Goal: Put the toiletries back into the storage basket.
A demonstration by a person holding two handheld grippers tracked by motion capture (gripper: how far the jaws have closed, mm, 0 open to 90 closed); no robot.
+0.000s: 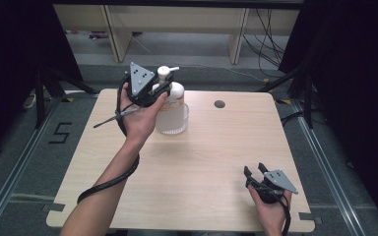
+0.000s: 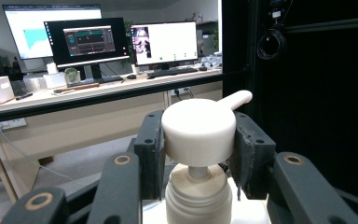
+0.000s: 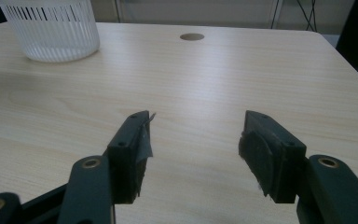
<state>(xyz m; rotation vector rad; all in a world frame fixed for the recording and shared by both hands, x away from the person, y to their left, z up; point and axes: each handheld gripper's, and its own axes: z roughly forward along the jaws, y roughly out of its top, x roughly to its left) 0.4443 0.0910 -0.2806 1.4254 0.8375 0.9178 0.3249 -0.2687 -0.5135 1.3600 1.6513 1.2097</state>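
A white pump bottle [image 1: 176, 94] stands inside a clear ribbed cup [image 1: 173, 123] at the back left of the wooden table [image 1: 197, 162]. My left gripper [image 1: 158, 88] is shut on the bottle's pump head [image 2: 199, 129], one pad on each side of it, with the spout pointing away to the right. The bottle's neck [image 2: 196, 193] shows just below the head. My right gripper [image 1: 256, 169] rests low near the table's front right corner, open, with bare wood between its fingers [image 3: 133, 149]. The cup's base [image 3: 51, 28] shows far off to its left.
A round cable hole [image 1: 219, 104] sits in the table near the back edge. Black stands and cables flank the table on both sides. Beyond the table, a long desk [image 2: 98, 93] carries several monitors.
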